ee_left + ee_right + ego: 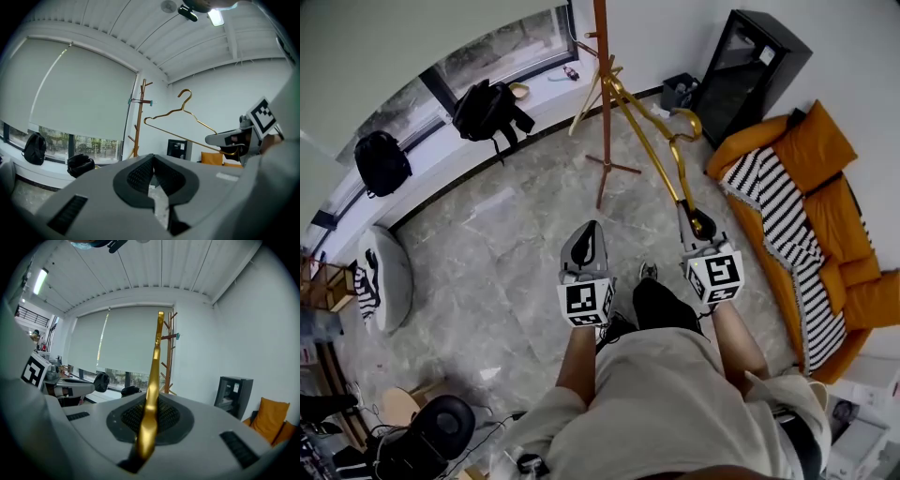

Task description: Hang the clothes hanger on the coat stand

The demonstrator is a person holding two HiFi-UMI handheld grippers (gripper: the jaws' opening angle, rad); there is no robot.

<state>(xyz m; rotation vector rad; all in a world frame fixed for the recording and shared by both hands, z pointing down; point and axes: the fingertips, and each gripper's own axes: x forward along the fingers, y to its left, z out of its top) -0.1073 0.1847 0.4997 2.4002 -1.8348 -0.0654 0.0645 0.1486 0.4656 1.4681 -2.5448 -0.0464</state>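
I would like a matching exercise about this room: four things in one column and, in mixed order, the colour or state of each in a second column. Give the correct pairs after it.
Column 1
1. clothes hanger
2. coat stand
3. left gripper
4. sofa

Column 2
A. orange
B. shut, with nothing between the jaws
C. gold, gripped by the right gripper
D. brown, standing upright

Right pairs: 1-C, 2-D, 3-B, 4-A
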